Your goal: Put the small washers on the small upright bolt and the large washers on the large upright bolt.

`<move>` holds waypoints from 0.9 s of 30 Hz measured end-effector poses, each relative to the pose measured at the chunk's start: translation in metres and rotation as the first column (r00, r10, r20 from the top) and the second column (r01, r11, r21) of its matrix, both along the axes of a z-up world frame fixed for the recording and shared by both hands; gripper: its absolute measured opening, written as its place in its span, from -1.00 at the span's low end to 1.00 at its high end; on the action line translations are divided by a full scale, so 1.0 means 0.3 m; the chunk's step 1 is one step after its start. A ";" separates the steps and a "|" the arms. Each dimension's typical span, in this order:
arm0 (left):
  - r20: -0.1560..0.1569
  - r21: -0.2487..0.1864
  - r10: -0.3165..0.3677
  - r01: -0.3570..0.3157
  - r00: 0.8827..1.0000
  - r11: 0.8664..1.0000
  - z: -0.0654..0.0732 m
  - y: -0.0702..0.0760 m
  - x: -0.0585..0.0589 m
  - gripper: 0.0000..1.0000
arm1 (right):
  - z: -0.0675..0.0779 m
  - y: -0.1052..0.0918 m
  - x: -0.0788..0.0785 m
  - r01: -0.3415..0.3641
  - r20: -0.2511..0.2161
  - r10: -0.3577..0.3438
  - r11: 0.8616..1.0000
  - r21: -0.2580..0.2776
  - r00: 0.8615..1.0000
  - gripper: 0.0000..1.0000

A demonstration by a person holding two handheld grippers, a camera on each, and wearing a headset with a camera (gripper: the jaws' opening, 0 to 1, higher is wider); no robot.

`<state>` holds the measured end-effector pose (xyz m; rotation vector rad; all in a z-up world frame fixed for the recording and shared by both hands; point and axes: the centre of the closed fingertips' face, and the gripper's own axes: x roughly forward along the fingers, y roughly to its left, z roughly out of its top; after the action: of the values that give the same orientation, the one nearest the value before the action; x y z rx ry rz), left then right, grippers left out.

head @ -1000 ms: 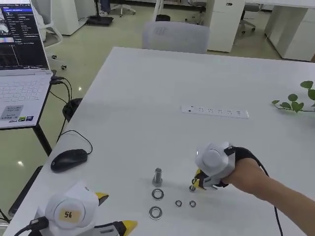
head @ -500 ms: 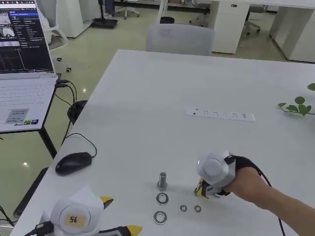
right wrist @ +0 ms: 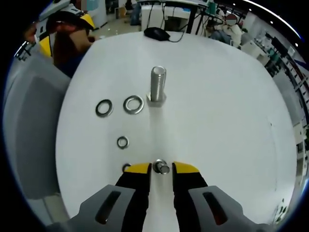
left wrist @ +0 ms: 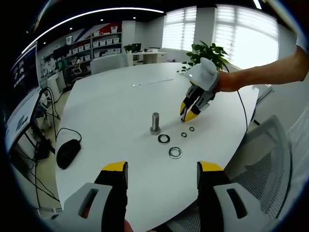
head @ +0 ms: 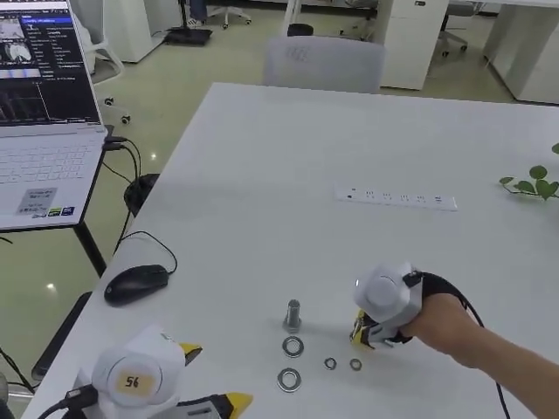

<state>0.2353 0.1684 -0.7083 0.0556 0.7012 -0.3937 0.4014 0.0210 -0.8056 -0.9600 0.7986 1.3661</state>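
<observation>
The two small silver ring washers (right wrist: 122,142) lie flat on the white surface (head: 262,175), a little way off from the large upright silver bolt (right wrist: 158,84). In your right gripper view one of them is half hidden behind a yellow jaw tip. The two large silver ring washers (right wrist: 133,104) also lie flat, one just beside the large bolt's base and the other next to it, further out. The large bolt's thread is bare. The small upright silver bolt (right wrist: 161,167) stands apart from the large bolt, past the small washers. Your right gripper (right wrist: 161,170) has its jaws set narrow on either side of that small bolt; you cannot tell whether they press it. Your left gripper (left wrist: 163,169) hangs well away from the large bolt, jaws wide and holding nothing.
</observation>
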 end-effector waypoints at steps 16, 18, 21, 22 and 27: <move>0.011 0.009 -0.026 0.026 1.000 1.000 0.016 -0.028 0.002 0.15 | 0.114 -0.133 0.016 0.162 0.032 -0.167 0.978 0.130 0.985 -0.45; 0.014 0.005 -0.023 0.023 1.000 1.000 0.019 -0.025 0.002 0.15 | 0.100 -0.160 -0.009 0.186 0.014 -0.189 0.973 0.136 0.982 -0.45; 0.012 0.011 -0.025 0.025 1.000 1.000 0.019 -0.023 -0.003 0.15 | 0.072 -0.190 -0.042 0.204 -0.004 -0.205 0.969 0.138 0.979 -0.43; 0.012 0.010 -0.025 0.025 1.000 1.000 0.021 -0.023 -0.005 0.15 | 0.059 -0.203 -0.055 0.209 -0.008 -0.210 0.969 0.133 0.978 -0.42; 0.014 0.010 -0.021 0.021 1.000 1.000 0.024 -0.017 -0.011 0.15 | 0.016 -0.232 -0.108 0.230 -0.036 -0.227 0.964 0.133 0.973 -0.42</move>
<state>0.2319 0.1632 -0.7011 0.0757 0.6890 -0.4098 0.3689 -0.0487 -0.8008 -0.7245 0.7951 1.2140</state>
